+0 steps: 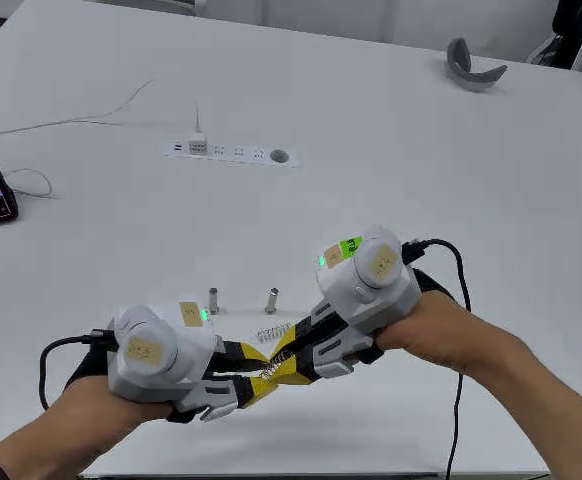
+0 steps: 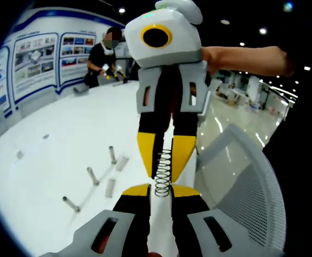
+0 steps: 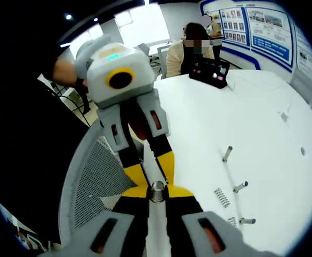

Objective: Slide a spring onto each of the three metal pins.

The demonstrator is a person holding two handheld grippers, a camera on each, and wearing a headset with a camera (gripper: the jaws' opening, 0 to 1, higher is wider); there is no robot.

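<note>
The white counter (image 1: pixel 421 150) carries three upright metal pins (image 2: pixel 93 175), with two loose springs (image 2: pixel 110 187) lying beside them. Near the counter's front edge we see the left claw (image 2: pixel 161 190) and the right claw (image 3: pixel 156 194) meet tip to tip, both narrowed onto one spring (image 2: pixel 163 170) that spans between them.

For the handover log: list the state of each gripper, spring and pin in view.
left gripper, shut on the held spring
right gripper, shut on the same spring
held spring, above the table, between both grippers' tips
loose springs, two, lying flat on the table
pins, three, upright, bare
</note>
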